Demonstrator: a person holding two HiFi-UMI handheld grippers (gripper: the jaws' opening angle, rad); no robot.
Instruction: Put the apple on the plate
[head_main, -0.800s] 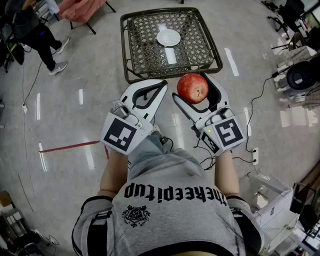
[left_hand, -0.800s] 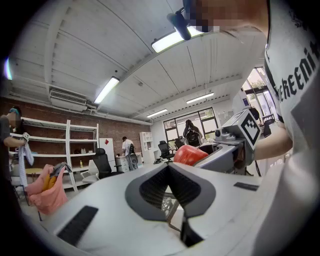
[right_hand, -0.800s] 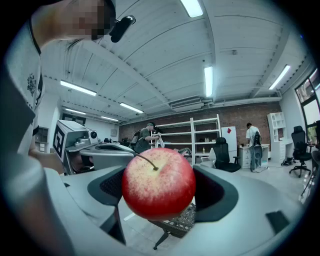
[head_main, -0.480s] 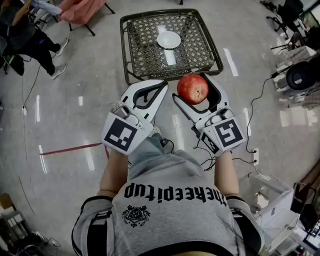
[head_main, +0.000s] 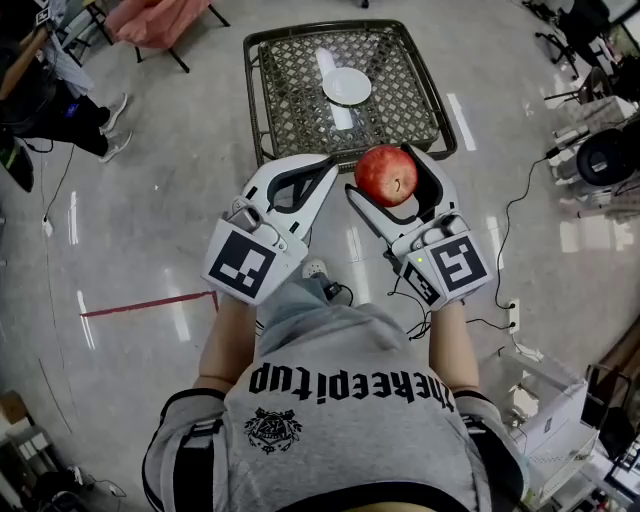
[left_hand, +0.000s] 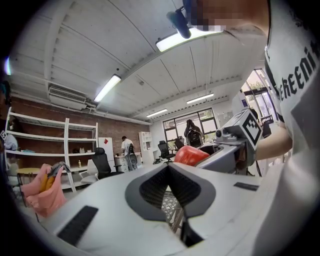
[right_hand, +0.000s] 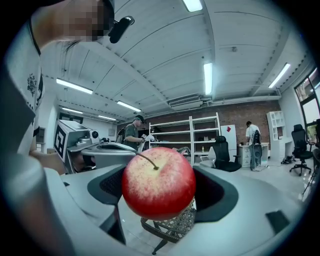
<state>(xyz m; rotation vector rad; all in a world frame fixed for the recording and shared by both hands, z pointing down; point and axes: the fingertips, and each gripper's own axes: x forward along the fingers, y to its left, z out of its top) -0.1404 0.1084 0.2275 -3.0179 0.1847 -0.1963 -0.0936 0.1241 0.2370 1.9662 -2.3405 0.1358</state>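
A red apple (head_main: 386, 175) with a short stem sits between the jaws of my right gripper (head_main: 388, 166), which is shut on it and held above the floor. In the right gripper view the apple (right_hand: 158, 182) fills the middle between both jaws. My left gripper (head_main: 322, 168) hangs beside it to the left, its tips touching and nothing between them. From the left gripper view the apple (left_hand: 189, 155) shows to the right. The white plate (head_main: 347, 86) lies on a dark wicker table (head_main: 262, 130) ahead of both grippers.
A person (head_main: 50, 90) stands at the far left near a pink cloth (head_main: 150, 18) on a stand. Cables and a power strip (head_main: 510, 310) lie on the floor at the right. A red tape line (head_main: 140, 300) crosses the floor at the left.
The wicker table and plate have slid slightly lower and to the right in the head view. The person at the left has shifted. Both grippers keep their pose, the apple still held.
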